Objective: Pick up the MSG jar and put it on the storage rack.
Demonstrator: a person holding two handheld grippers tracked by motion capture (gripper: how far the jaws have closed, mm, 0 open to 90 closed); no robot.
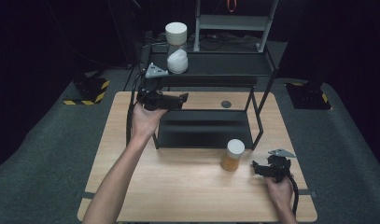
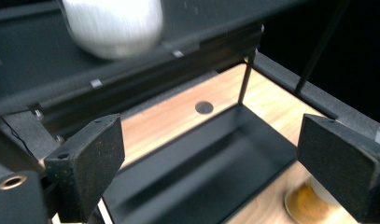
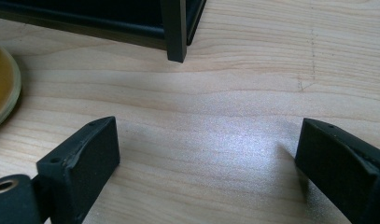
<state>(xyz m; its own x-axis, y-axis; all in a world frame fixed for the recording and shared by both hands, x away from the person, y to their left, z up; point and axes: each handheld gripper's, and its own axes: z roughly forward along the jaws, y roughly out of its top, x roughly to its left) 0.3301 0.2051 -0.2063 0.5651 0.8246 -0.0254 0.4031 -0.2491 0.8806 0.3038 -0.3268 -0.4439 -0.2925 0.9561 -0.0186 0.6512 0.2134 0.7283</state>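
A clear jar with a white lid and white contents [image 1: 177,46] stands on the top shelf of a black two-tier rack [image 1: 211,64]. In the left gripper view the white jar [image 2: 114,25] is blurred at the top. My left gripper [image 1: 182,99] is open beside the rack's left front post, just under the top shelf. Its jaws [image 2: 211,135] stand wide apart over the lower shelf [image 2: 201,158]. A white-lidded jar of amber contents [image 1: 233,155] stands on the table in front of the rack. Right of that jar, my right gripper [image 1: 256,167] is open and low over bare wood [image 3: 208,135].
The wooden table [image 1: 178,186] has a small dark round hole [image 1: 226,104] behind the rack. The amber jar [image 3: 3,84] and a rack leg [image 3: 174,32] lie ahead of the right gripper. Grey carpet surrounds the table, and a grey metal frame [image 1: 234,21] stands behind it.
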